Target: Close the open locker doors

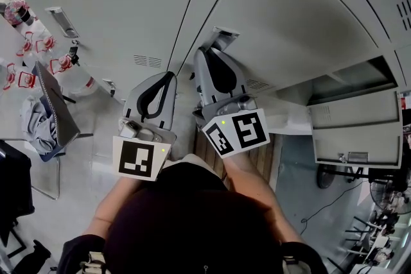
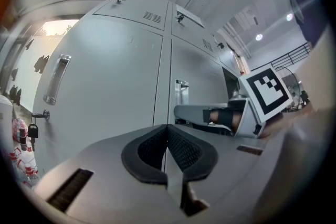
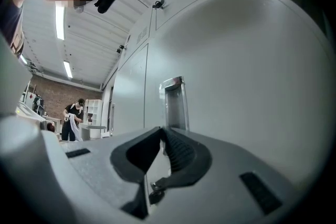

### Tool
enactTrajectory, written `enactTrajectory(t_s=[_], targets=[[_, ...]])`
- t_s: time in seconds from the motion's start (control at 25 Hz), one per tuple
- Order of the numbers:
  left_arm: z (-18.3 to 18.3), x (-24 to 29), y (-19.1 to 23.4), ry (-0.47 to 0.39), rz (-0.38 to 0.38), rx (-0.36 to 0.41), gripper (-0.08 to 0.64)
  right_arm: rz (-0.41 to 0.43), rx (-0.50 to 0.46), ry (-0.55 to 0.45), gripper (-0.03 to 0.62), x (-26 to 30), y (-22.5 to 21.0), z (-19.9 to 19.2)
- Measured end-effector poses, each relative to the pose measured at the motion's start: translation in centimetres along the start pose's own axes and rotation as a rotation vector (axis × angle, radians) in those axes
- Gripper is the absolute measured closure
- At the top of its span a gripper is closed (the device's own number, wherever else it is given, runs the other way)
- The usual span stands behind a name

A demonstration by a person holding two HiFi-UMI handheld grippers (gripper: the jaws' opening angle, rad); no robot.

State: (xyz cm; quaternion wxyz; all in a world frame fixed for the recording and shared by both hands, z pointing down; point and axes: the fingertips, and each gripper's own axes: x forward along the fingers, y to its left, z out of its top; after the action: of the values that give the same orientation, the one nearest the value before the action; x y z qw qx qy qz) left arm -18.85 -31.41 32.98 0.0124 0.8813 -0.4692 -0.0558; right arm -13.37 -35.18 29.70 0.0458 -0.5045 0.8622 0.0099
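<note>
The person is standing close in front of a bank of grey lockers [image 1: 128,3], holding a gripper in each hand and pointing both level at the closed doors.

The left gripper [image 1: 171,76] is hanging just left of the seam between two doors. Its jaws are pressed together at the tips, with nothing between them [image 2: 168,128].

The right gripper [image 1: 207,53] is reaching a little farther in. Its tips are sitting right at the lower end of a recessed metal handle [image 1: 225,37] on the closed door to the right of that seam. Those jaws are also meeting at the tips and clamping nothing [image 3: 161,131]. The handle [image 3: 173,105] is showing just beyond them, and I cannot tell whether they are touching it. Seen from the left gripper, the right gripper [image 2: 178,111] is lying across the door just under the handle [image 2: 181,93].

The open door [image 1: 356,128] is far off to the right, swung out from its dark compartment [image 1: 353,80] and well apart from both grippers.

On the far left, another closed door is carrying a long handle [image 2: 56,78], with a key [image 2: 32,131] hanging from its lock. A chair [image 1: 51,106] draped with cloth is standing on the floor to the left. Far back in the room, another person [image 3: 73,120] is handling something white.
</note>
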Motion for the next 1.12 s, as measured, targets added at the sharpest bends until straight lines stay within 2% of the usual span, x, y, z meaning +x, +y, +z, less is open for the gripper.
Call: enactTrajectory(t_s=[0.72, 0.88, 1.12], targets=[[0.2, -0.5, 0.3, 0.007, 0.009, 0.004, 0.56, -0.052, -0.015, -0.016, 0.56, 0.4, -0.2, 0.0], [0.1, -1.4, 0.3, 0.017, 0.023, 0.007, 0.56, -0.083, -0.03, -0.013, 0.559, 0.3, -0.2, 0.0], [0.7, -3.1, 0.5, 0.007, 0.045, 0.014, 0.56, -0.174, -0.084, 0.019, 0.544, 0.3, -0.4, -0.2]])
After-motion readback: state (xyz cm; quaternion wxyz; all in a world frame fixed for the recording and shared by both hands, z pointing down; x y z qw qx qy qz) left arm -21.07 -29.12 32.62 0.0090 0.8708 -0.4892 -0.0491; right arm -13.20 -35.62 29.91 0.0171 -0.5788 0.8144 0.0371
